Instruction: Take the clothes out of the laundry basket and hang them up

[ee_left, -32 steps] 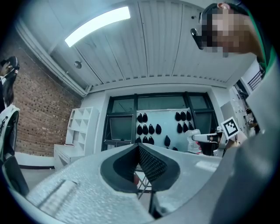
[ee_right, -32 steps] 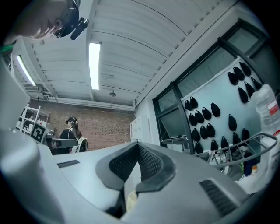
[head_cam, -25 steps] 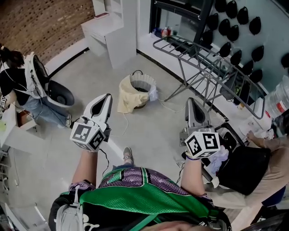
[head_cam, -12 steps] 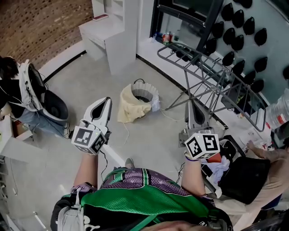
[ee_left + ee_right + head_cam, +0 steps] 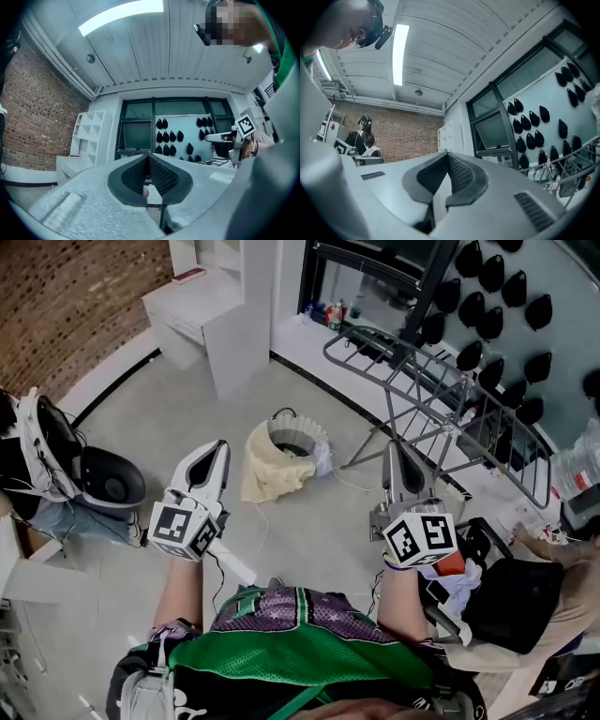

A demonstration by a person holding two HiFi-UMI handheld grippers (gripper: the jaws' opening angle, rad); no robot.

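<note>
Task looks barely begun. White ribbed round laundry basket (image 5: pixel 302 430) stands on the floor at frame centre, with a cream cloth (image 5: pixel 267 472) draped over its near rim. Grey wire drying rack (image 5: pixel 441 395) at upper right, no clothes seen on it. Left gripper (image 5: pixel 219 448) and right gripper (image 5: pixel 397 452): jaws together, nothing between them, both held short of the basket. Every garment is left to lift and hang.

Laundry basket (image 5: pixel 293 440) left of drying rack (image 5: pixel 441 399)
</note>
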